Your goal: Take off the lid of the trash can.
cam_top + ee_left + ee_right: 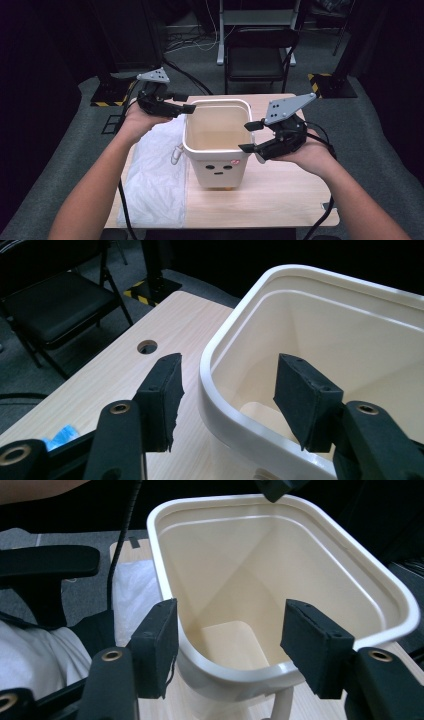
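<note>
Two grippers are held at opposite sides of the cream bin (216,145), which stands upright on the tabletop (280,195). The left gripper (186,108) is spread, with the rim set between its jaws; the right gripper (249,136) is likewise spread astride the near rim. Nothing is pinched yet. A clear plastic bag (155,175) is laid flat beside the bin, probably meant as its liner.

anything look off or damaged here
One thing: the inner pad of the left tool has a ragged, torn edge in the left gripper view. The white bin stands upright, empty and intact, and the clear plastic bag lies flat beside it.
</note>
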`<state>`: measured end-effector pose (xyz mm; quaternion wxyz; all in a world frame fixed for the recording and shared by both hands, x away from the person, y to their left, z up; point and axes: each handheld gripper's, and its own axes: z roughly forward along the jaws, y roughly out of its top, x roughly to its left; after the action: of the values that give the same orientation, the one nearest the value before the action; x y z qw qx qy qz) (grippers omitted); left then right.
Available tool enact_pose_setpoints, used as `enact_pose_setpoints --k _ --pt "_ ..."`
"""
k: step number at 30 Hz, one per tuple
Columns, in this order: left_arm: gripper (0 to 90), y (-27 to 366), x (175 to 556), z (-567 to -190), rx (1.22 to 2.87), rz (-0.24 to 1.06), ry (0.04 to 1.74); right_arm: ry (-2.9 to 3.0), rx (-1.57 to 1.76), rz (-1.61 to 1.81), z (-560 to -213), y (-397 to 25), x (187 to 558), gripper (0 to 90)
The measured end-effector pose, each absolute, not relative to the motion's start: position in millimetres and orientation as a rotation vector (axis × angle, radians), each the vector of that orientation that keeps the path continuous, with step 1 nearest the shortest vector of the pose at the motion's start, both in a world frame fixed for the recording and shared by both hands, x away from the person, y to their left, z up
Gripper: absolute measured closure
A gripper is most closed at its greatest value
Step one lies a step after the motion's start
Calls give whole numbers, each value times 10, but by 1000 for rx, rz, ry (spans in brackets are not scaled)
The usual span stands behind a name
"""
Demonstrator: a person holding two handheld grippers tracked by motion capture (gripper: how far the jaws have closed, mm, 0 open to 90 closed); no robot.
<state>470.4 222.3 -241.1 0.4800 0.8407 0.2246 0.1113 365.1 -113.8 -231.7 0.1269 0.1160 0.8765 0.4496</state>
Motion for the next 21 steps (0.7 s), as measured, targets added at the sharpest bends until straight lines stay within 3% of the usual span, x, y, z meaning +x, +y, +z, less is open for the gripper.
enact_pose_setpoints --k 11,21 --pt "511 2134 4844 -2477 2056 217 546 2638 240 1335 -2366 -966 3663 515" --pt "647 2034 4916 -2525 2079 245 519 2699 161 1343 -2455 -764 3696 630"
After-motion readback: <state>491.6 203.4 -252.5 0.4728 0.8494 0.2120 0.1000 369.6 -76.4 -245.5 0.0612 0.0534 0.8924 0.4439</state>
